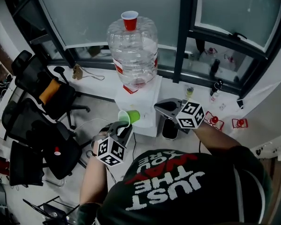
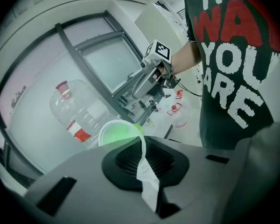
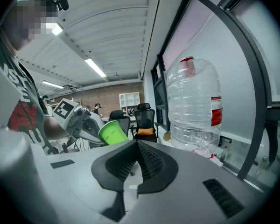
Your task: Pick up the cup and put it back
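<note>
A green cup point(image 1: 129, 116) hangs tilted in the air, mouth toward the person, with my left gripper point(image 1: 124, 125) shut on its rim. In the left gripper view the cup point(image 2: 116, 133) sits just past the pads, its thin rim pinched between them. My right gripper point(image 1: 165, 108) is to its right, level with it, shut and holding nothing; its pads point(image 3: 151, 164) meet at the tip. The right gripper view shows the green cup point(image 3: 113, 132) at left. A red cup point(image 1: 129, 20) stands on top of a large clear water bottle point(image 1: 132, 50).
The bottle rests on a white stand point(image 1: 143, 109) by the window. Black office chairs point(image 1: 42, 88) crowd the left. Small bottles point(image 1: 216, 86) and red items point(image 1: 213, 120) lie on the white ledge at right. A black device point(image 1: 170, 128) stands beside the white stand.
</note>
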{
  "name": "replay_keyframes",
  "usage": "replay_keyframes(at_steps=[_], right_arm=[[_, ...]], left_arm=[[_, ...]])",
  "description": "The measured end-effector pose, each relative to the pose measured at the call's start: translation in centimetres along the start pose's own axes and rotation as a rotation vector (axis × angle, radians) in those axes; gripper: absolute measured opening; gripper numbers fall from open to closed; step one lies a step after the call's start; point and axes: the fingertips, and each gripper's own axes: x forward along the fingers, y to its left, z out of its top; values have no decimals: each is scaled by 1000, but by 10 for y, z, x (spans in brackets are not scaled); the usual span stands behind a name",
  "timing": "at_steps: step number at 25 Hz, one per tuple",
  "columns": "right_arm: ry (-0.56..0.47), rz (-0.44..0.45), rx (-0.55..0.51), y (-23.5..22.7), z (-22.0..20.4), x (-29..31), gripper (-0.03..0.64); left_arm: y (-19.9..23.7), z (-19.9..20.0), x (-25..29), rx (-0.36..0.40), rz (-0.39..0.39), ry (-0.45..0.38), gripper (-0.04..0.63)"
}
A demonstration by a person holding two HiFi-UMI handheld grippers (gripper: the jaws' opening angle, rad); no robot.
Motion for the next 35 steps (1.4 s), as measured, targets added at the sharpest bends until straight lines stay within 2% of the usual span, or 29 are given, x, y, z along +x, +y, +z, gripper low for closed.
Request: replay_keyframes(at_steps=[11,15,19,23,26,32,35], right_arm=[[20,18,7,11,-6,3,32],[49,34,36,10,-22,14,32],[85,51,80,6,-54,40,32],[124,77,92,-2,-108,75,32],[125,94,96,-11,-164,108,32],[215,142,129,-23,-313,153,32],[244,133,117,-35,-392,185,32]], left_arm=[[-16,-14,4,-16,-20,27,21],[-35,-37,23,-57,-62,57,21],[-69,-79,55,-122,-136,101,21],[-116,-137,113,-197,-218,148,21],[-158,-197,175,-218,-276,194,21],[-273,-301,298,-296,-340,281,21],[-313,-368,356,-277,-338,340,21]])
